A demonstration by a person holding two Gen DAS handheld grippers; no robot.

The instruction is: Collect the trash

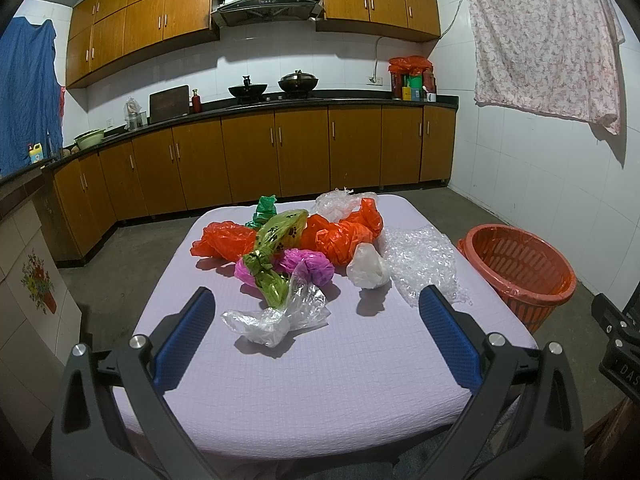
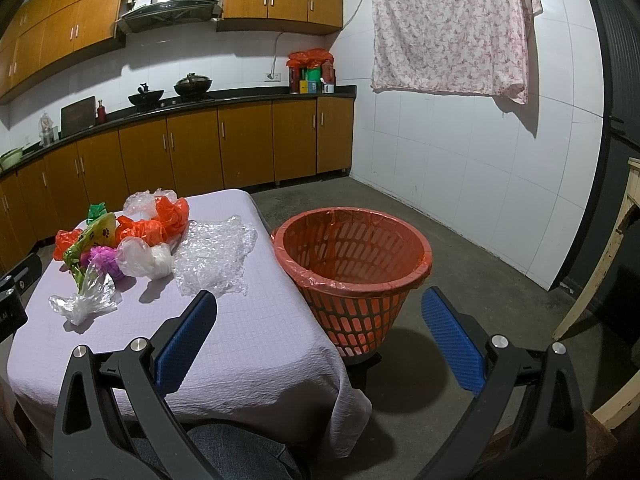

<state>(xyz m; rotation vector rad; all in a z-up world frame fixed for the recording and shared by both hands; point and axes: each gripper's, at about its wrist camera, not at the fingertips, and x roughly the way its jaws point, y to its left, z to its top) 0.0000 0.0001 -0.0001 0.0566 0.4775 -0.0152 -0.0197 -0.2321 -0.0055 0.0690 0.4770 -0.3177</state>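
The left gripper (image 1: 316, 304) is wide and holds nothing. The clear bag (image 1: 276, 316) lies on the table (image 1: 320, 380) straight ahead of it, between the finger lines, its long axis going from near left to far right. The right gripper (image 2: 320, 308) is also wide and holds nothing, nearer to the basket (image 2: 352, 264) at the right of the table. I can read no full writing.

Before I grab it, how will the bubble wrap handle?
The bubble wrap looks like a thin, crumpled sheet lying loose on the table, so it is probably very light and floppy and will drape from one pinch. Its glossy film may slip between the pads. Part may trail toward the basket.
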